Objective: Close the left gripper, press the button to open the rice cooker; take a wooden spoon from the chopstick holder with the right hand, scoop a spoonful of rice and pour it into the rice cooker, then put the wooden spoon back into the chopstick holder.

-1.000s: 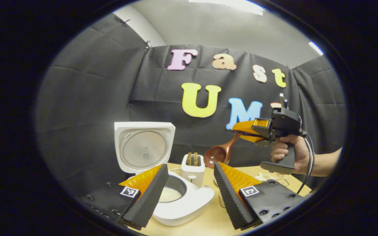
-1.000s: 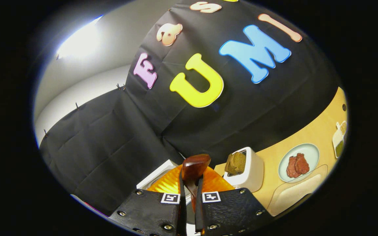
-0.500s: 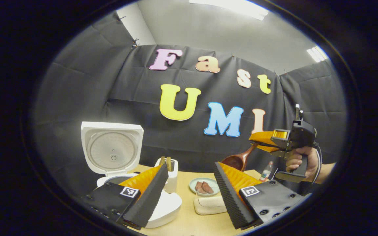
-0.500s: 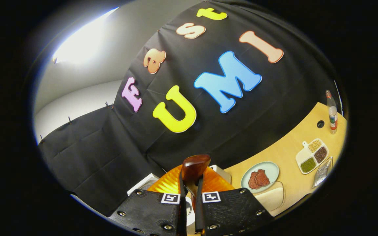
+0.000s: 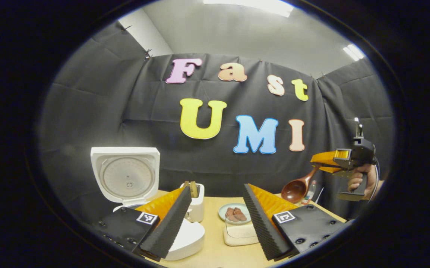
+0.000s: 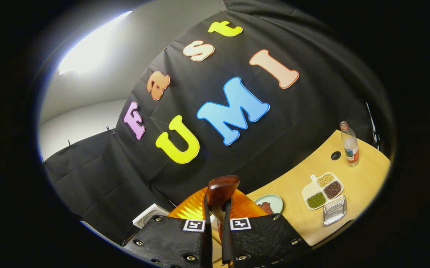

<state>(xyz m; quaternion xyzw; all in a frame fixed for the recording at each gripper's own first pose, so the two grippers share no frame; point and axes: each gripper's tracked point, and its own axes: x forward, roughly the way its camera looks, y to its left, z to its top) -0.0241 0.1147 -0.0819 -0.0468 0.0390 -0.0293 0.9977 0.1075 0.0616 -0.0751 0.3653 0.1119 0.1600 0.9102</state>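
Note:
The white rice cooker (image 5: 185,238) stands open at lower left in the left gripper view, its lid (image 5: 125,178) raised upright. My left gripper (image 5: 217,190) hovers open in front of it, nothing between its fingers. Off to the right and well above the table, a hand (image 5: 360,180) holds my right gripper (image 5: 325,160), which is shut on the handle of the dark wooden spoon (image 5: 295,190), bowl hanging down-left. In the right gripper view my right gripper (image 6: 215,223) clamps the spoon (image 6: 220,188), whose bowl sticks up ahead of the fingers. A corner of the cooker lid (image 6: 148,219) shows at lower left.
Behind the cooker stands a white toaster-like box (image 5: 197,203) with brown slices. A plate of meat (image 5: 233,213) and a white lidded dish (image 5: 239,234) sit mid-table. Farther right are a divided dish of grains (image 6: 323,184), a small metal tray (image 6: 334,210) and a bottle (image 6: 349,143).
My right gripper has carried the spoon to the right, away from the cooker and over the table's right side. The left gripper view has swung right, so the cooker sits farther left in it.

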